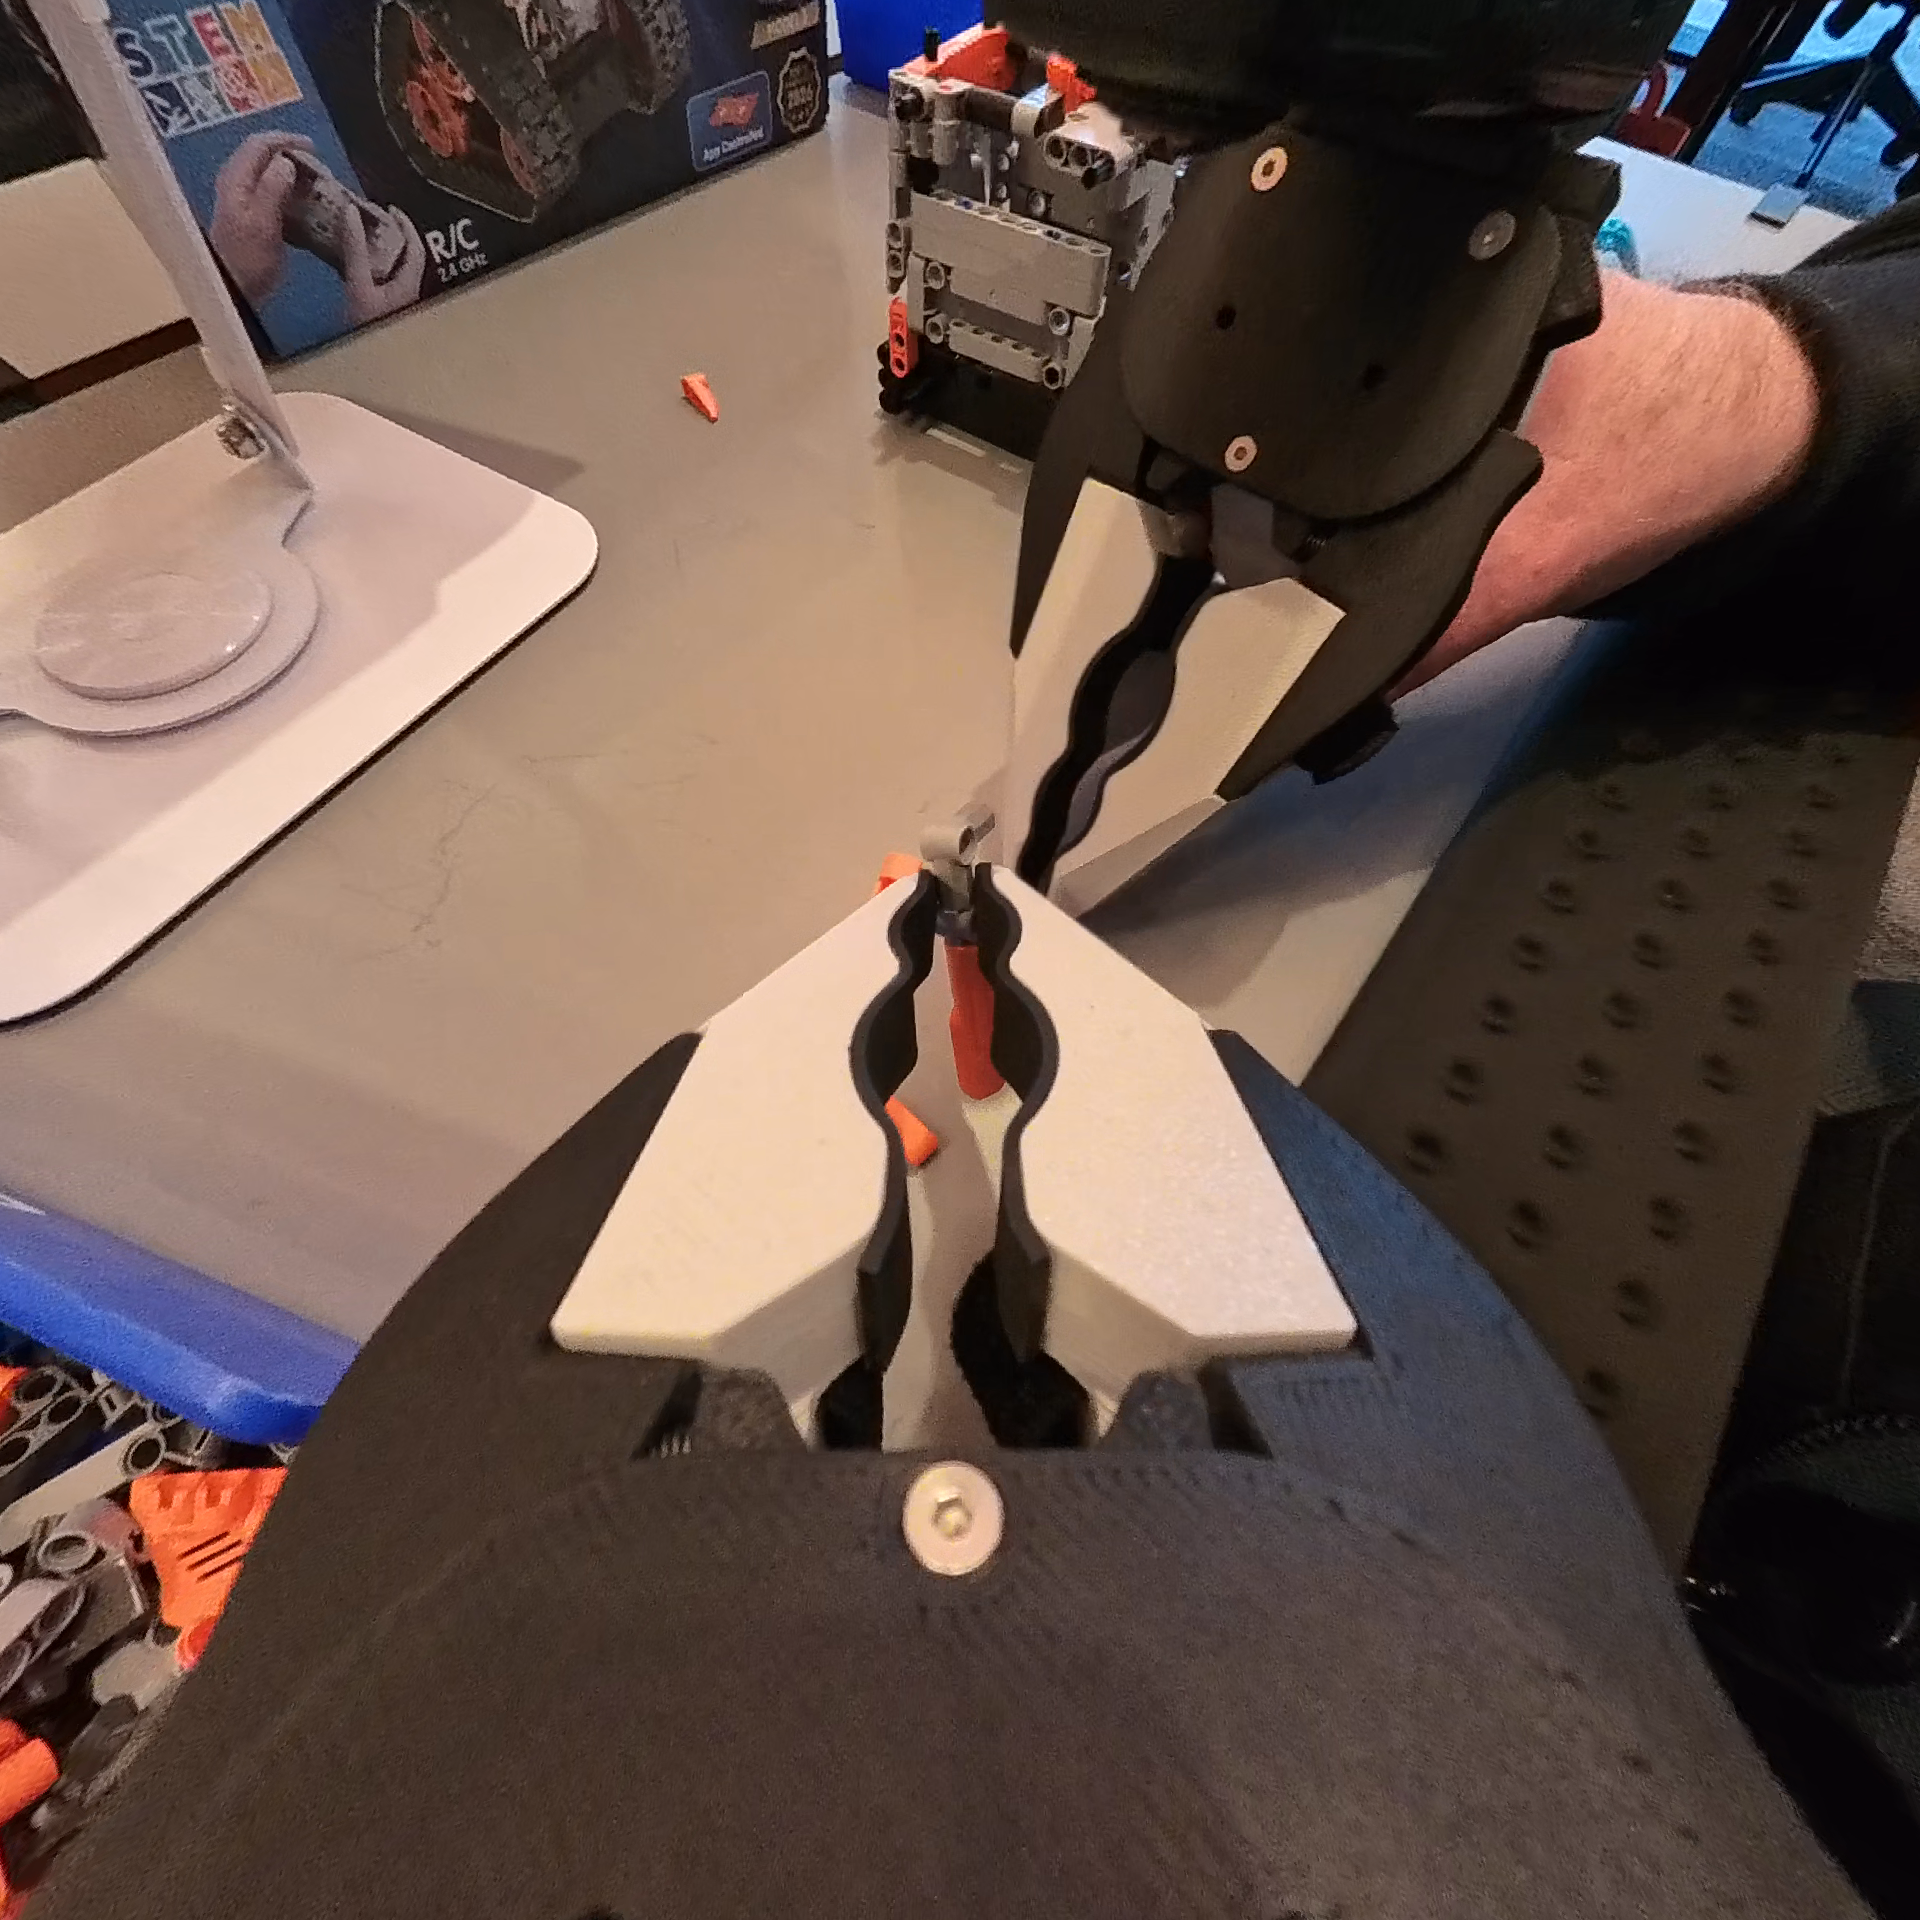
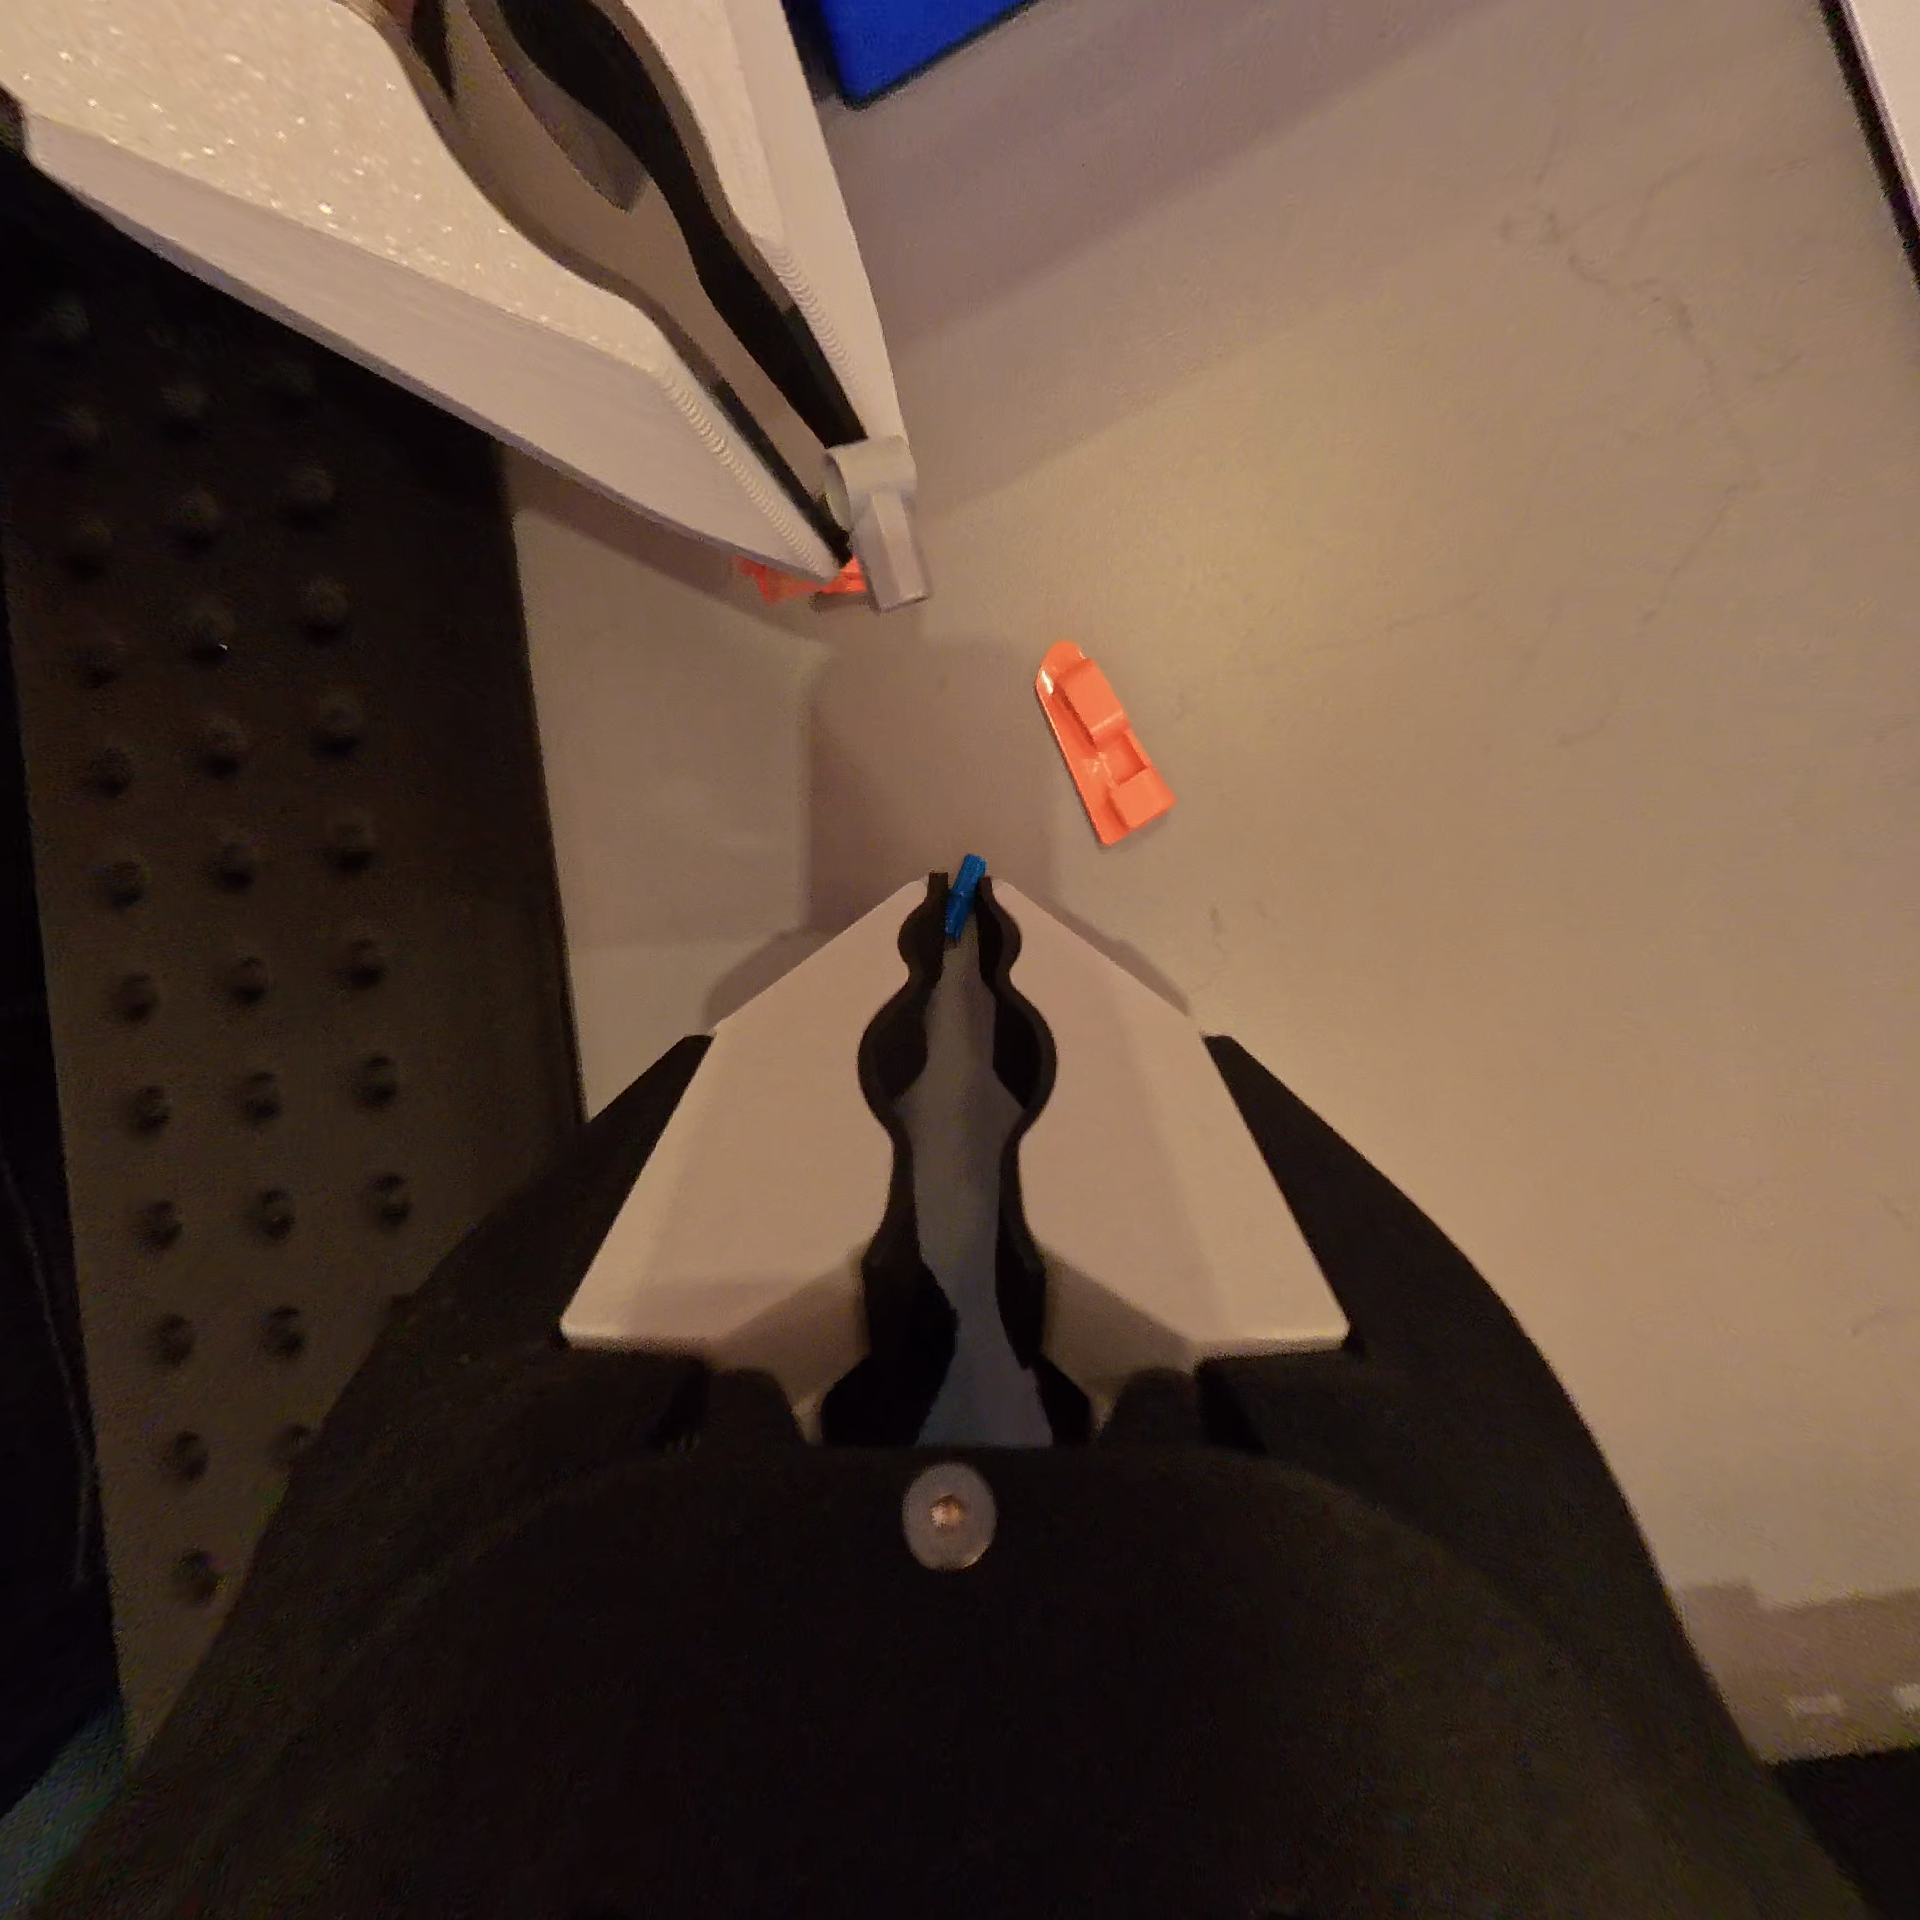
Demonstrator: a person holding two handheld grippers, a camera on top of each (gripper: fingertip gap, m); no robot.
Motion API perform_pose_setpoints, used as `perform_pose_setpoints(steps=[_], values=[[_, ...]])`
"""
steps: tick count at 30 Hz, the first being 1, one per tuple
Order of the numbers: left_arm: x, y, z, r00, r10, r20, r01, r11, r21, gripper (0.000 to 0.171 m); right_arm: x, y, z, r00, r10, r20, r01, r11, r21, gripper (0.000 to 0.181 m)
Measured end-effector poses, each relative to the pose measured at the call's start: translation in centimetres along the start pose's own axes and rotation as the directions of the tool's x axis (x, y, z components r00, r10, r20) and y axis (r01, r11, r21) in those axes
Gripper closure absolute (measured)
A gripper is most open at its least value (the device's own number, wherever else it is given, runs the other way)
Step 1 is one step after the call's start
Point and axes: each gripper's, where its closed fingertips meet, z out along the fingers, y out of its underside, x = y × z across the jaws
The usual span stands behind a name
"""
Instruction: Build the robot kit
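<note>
Left wrist view: the left gripper (image 1: pixel 954 891) is closed on a grey connector (image 1: pixel 958 837) with an orange rod (image 1: pixel 971 1023) trailing between its fingers, above the table (image 1: pixel 644 727) near its right edge.

Right wrist view: the right gripper (image 2: pixel 961 896) pinches a blue pin (image 2: pixel 964 889); an orange piece (image 2: pixel 1103 740) lies just ahead on the table.

a printed box (image 1: pixel 436 156) and white stand base (image 1: pixel 312 623) rest on a grey table (image 1: pixel 727 644).
</note>
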Motion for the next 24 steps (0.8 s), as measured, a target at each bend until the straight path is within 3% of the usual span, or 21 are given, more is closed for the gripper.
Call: perform_pose_setpoints(steps=[6,15,24], values=[[0.1,-0.3,-0.1,0.998,-0.048,-0.044,0.050,0.998,0.037,0.166,-0.2,-0.5,-0.5,0.998,0.008,0.066,-0.011,0.998,0.057,0.179],[0.9,-1.7,-0.9,0.975,-0.125,-0.182,0.150,0.980,0.133,0.166,-1.4,-4.4,-6.0,0.987,-0.147,0.058,0.124,0.949,0.290,0.179],[1.9,-1.4,0.1,0.990,0.018,-0.137,-0.008,0.997,0.074,0.167,-2.2,-4.6,-6.6,0.976,-0.210,0.054,0.187,0.940,0.285,0.179]])
